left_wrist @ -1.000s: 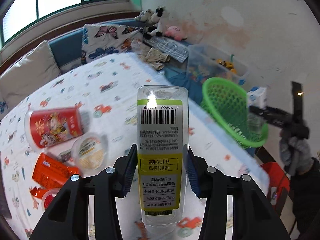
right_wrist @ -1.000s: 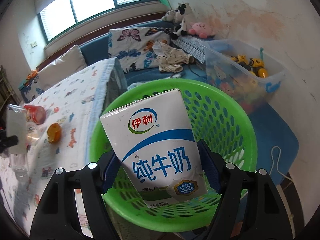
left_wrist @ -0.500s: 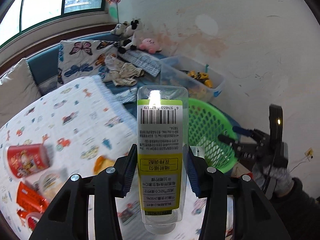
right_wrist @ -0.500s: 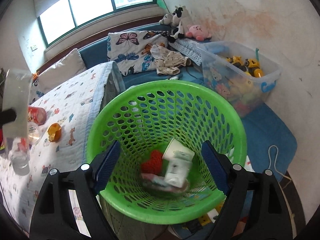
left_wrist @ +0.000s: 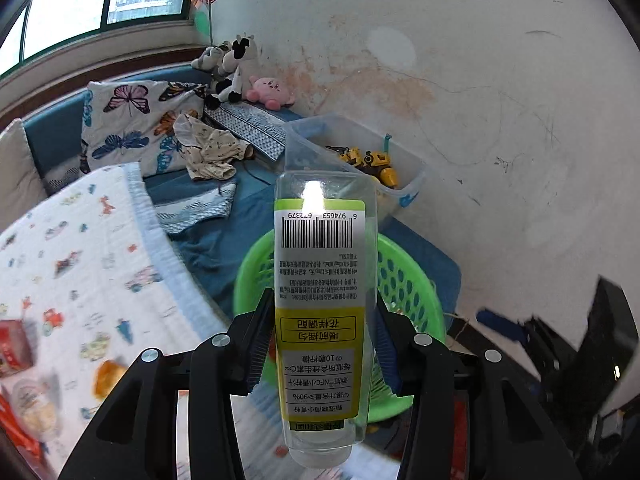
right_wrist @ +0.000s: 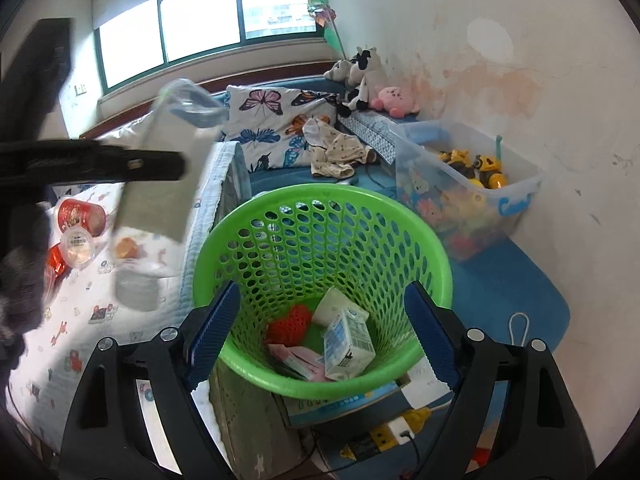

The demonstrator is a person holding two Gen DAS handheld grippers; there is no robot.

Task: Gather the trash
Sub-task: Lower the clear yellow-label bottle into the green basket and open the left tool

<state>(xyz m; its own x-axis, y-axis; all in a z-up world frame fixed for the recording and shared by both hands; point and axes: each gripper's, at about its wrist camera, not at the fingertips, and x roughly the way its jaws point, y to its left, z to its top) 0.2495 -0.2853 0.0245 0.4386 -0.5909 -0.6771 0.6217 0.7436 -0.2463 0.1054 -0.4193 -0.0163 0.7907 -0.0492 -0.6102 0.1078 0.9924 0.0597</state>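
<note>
My left gripper [left_wrist: 320,344] is shut on a clear plastic bottle [left_wrist: 322,280] with a yellow-green label and barcode, held above the green perforated basket [left_wrist: 412,280]. In the right wrist view that bottle [right_wrist: 160,200] shows blurred at the left, beside the basket [right_wrist: 320,216]. My right gripper [right_wrist: 320,332] is open and empty over the basket's near rim. Inside the basket lie a milk carton [right_wrist: 346,340], a red item [right_wrist: 290,324] and pink wrappers [right_wrist: 296,360].
The table with a cartoon-print cloth [left_wrist: 80,260] holds a red cup [right_wrist: 80,214], a lidded tub [right_wrist: 78,246] and orange packets [right_wrist: 56,260]. A clear toy bin [right_wrist: 472,192] stands by the wall. A power strip [right_wrist: 384,436] lies on the floor below the basket.
The right gripper opened and the milk carton fell into the basket. The left gripper carried the bottle from over the table to above the basket.
</note>
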